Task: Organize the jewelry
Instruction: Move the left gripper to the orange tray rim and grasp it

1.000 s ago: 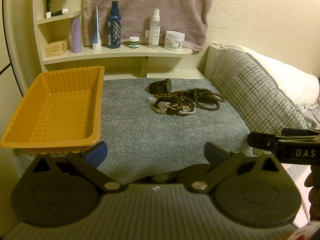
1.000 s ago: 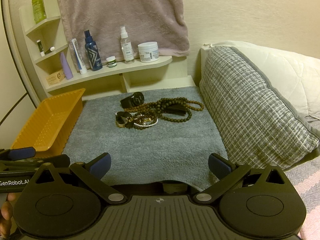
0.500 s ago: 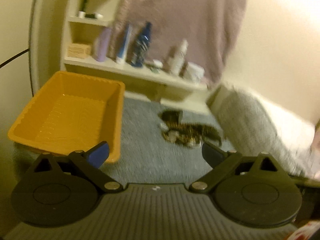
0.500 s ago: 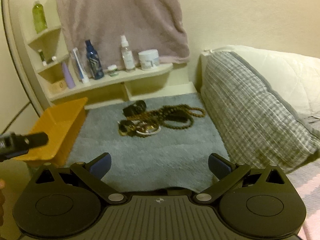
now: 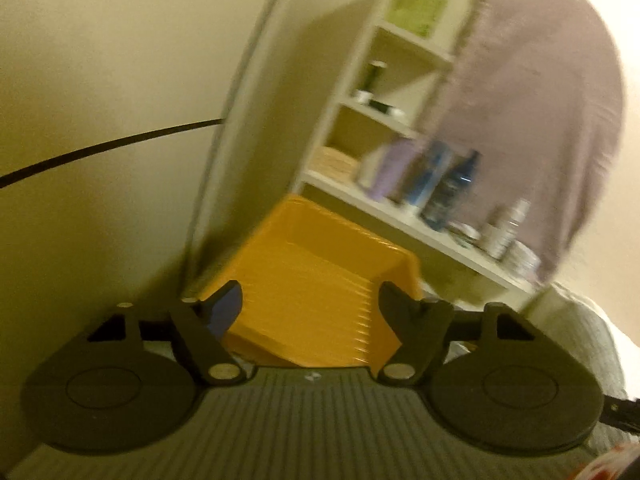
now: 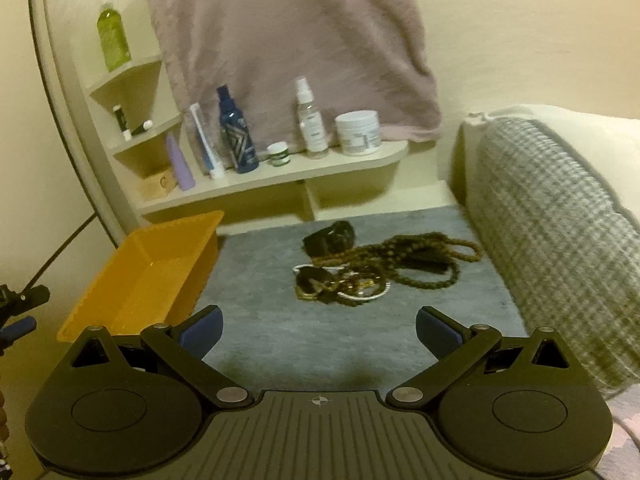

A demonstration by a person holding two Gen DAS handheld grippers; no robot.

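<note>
Meanwhile, my left gripper [image 5: 308, 304] had swung off toward the tray since a second earlier: back then its camera faced the jewelry square on, and now the view was rolled and smeared, with the orange tray [image 5: 320, 280] filling the gap between the fingers at twelve o'clock. Its jaws had just been closing from their widest, yet they stood clearly apart and nothing was pinched between them; the tray's near rim sat in the gap, and whether a pad touched it I could not tell through the blur.

My right gripper [image 6: 318, 330] was spread open and empty, hanging over the near edge of the grey mat [image 6: 260, 332]. It had crept in a little, so the jewelry pile [image 6: 376, 268] loomed larger than before, at about one o'clock from its fingertips. That tangle of brown bead strands, a dark strap-like piece and some gold and pale bangles lay untouched on the mat, well apart from the tray at ten o'clock. The tray held nothing that I could see.

Beyond them, the shelf of bottles and jars [image 6: 280, 172] and the hanging towel [image 6: 288, 40] stood at twelve.

I judged the sorting had not begun: the left looked set to steady the tray while the right went for the first piece.
</note>
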